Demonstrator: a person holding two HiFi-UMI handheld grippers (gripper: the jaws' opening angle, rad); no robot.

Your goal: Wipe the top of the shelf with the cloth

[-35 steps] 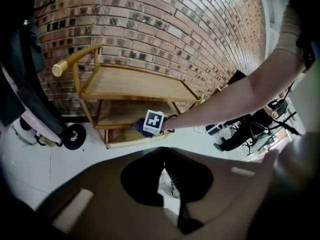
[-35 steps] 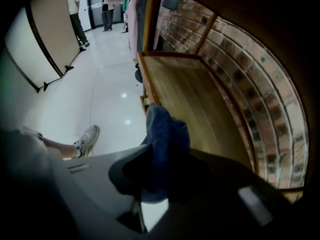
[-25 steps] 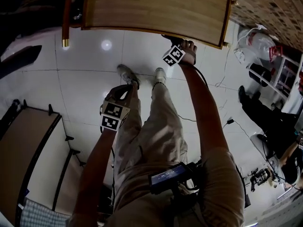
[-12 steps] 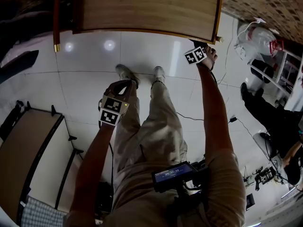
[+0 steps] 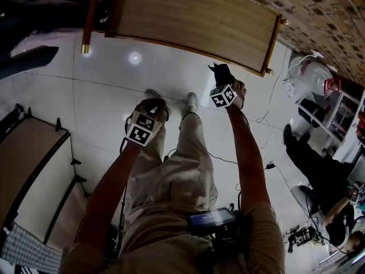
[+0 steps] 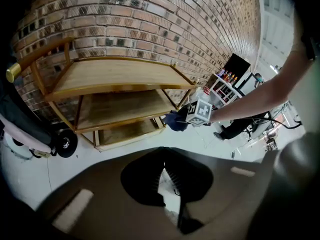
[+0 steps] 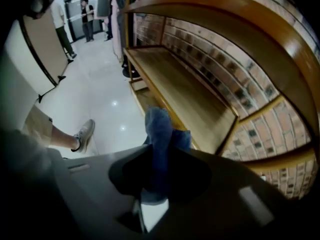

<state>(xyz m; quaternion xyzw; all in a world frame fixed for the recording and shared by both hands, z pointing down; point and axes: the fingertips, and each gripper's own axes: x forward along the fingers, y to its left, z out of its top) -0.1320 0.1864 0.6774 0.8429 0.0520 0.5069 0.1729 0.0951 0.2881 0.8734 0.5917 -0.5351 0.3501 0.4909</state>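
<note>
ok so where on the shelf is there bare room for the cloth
The whole shelf top is bare wood, end to end; the middle shelf is bare too. Crowded: the floor past its right end, with a white bag and a person. The cloth, in the right gripper, hangs off the near edge.

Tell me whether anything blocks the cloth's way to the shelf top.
Nothing visible does. The right tongs hold the blue cloth in front of the wooden shelf, below its bare top board.
</note>
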